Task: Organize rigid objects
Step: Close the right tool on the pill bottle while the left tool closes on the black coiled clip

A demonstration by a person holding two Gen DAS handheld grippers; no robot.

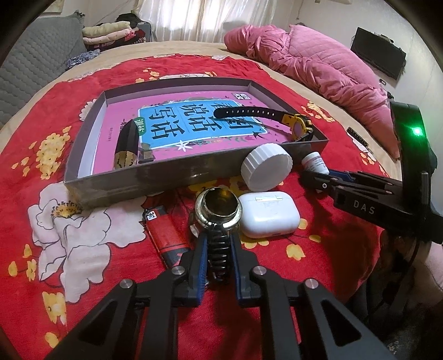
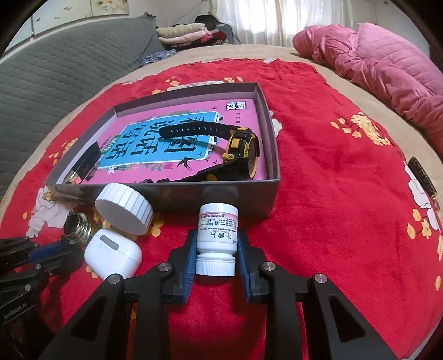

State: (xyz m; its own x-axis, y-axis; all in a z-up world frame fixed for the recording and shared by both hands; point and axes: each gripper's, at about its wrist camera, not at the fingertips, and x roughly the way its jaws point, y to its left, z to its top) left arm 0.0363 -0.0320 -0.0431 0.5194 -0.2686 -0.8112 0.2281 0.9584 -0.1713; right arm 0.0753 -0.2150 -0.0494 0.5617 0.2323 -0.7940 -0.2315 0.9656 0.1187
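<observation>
The left hand-held gripper (image 1: 218, 246) pinches a silver metal watch with a coiled band (image 1: 217, 211). The right hand-held gripper (image 2: 216, 246) clamps a small white plastic pill bottle (image 2: 217, 238), both just in front of the grey cardboard tray (image 1: 133, 181) on the red floral bedspread (image 1: 91, 238).

This is looking like a bedroom in a home. A wide bed (image 2: 299, 52) is filling most of both views, and a red blanket with flowers (image 2: 332, 193) is lying over it. A pink quilted duvet (image 1: 318, 66) is lying bunched up along the far side. Folded clothes (image 2: 188, 34) are sitting in a pile beside a grey padded headboard (image 2: 69, 61), and daylight is coming through white curtains (image 1: 205, 19) behind them.
</observation>
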